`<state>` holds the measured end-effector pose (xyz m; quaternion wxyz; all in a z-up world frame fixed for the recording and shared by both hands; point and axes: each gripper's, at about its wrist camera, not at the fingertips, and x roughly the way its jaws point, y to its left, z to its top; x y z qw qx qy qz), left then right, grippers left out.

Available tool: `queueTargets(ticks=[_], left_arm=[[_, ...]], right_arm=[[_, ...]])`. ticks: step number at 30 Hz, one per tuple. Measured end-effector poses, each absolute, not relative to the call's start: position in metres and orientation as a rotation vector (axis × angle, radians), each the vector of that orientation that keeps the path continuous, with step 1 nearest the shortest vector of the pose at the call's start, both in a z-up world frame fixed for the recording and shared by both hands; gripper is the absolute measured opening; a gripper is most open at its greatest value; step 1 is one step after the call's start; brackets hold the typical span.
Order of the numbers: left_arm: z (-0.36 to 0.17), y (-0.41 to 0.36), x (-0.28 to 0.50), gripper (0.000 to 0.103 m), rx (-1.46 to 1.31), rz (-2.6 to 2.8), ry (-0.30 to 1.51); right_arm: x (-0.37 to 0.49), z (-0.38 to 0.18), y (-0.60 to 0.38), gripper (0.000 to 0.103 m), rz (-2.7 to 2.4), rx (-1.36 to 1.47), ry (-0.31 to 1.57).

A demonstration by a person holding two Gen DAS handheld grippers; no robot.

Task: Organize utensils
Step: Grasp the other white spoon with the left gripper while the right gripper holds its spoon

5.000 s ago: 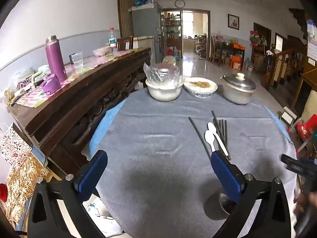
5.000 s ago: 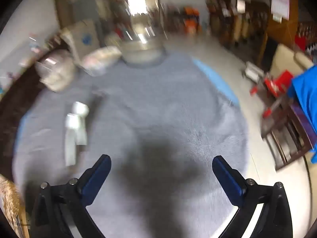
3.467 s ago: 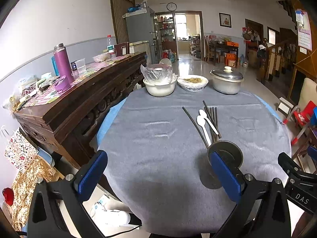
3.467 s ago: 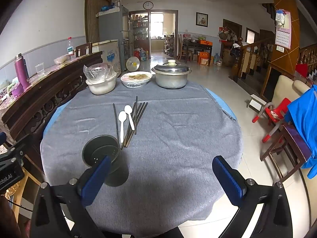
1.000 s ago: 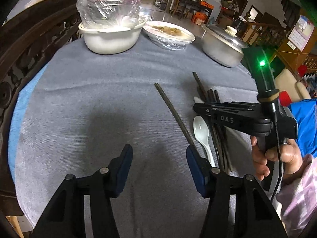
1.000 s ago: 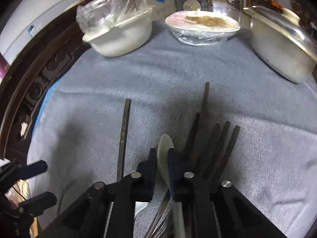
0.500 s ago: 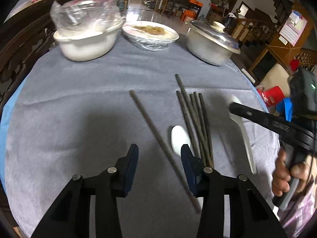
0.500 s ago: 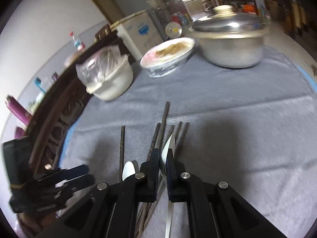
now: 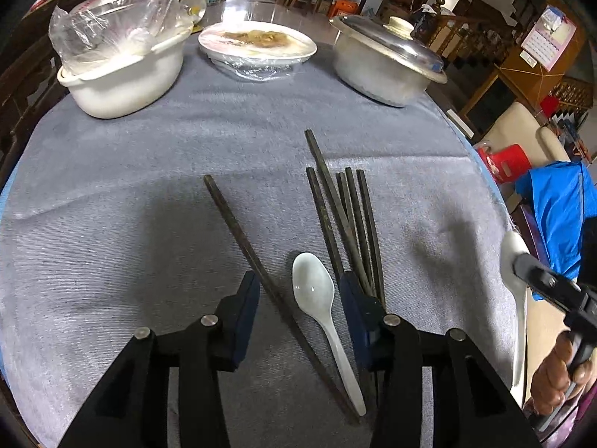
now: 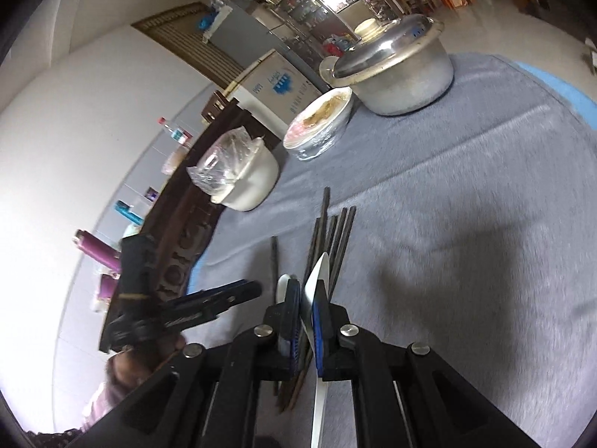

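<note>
A white spoon (image 9: 317, 298) lies on the grey cloth between the fingers of my left gripper (image 9: 300, 295), which is open and points down at it. A single dark chopstick (image 9: 242, 239) also runs between those fingers. Several more chopsticks (image 9: 347, 216) lie bundled just to the right. My right gripper (image 10: 306, 298) is shut on a second white spoon (image 10: 321, 270), held edge-on above the cloth. In the left wrist view that right gripper (image 9: 522, 263) and its spoon (image 9: 518, 321) hang off the table's right edge, with a hand below.
At the back of the table (image 9: 112, 224) stand a white bowl under plastic (image 9: 123, 71), a film-covered plate (image 9: 257, 44) and a lidded metal pot (image 9: 384, 59). A dark wooden sideboard (image 10: 179, 224) runs along the left. A red stool (image 9: 507, 160) and blue cloth (image 9: 556, 209) sit right.
My right gripper lifted its spoon off the cloth, carried it right and rolled. The left gripper narrowed its jaws and moved over the remaining spoon and single chopstick.
</note>
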<state>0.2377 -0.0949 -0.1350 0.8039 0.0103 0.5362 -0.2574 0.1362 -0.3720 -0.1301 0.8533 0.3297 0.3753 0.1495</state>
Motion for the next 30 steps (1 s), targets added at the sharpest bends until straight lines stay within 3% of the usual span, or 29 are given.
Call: queueTargets(ticks=[12,14,16,19,29,30], left_arm=[[-0.153,-0.130,0.252,0.046,0.041,-0.572,1.218],[-0.160,-0.135,0.253,0.038,0.044,-0.577,1.237],[-0.169,-0.137,0.254,0.015,0.046,-0.573,1.264],[-0.169,-0.136,0.253,0.007,0.033,-0.579,1.247],[-0.147,-0.129,0.247,0.004,0.042,-0.568,1.165],[-0.148,-0.128,0.247,0.008,0.038,-0.575,1.180]], right_arm=[[0.108,-0.142,-0.374,0.007,0.309,0.724,0.790],[0.106,-0.145,-0.374,0.007,0.304,0.729,0.793],[0.103,-0.146,-0.374,0.007,0.301,0.728,0.794],[0.099,-0.144,-0.373,0.007,0.298,0.716,0.791],[0.092,-0.131,-0.359,0.007,0.305,0.679,0.765],[0.091,-0.131,-0.359,0.007,0.307,0.679,0.764]])
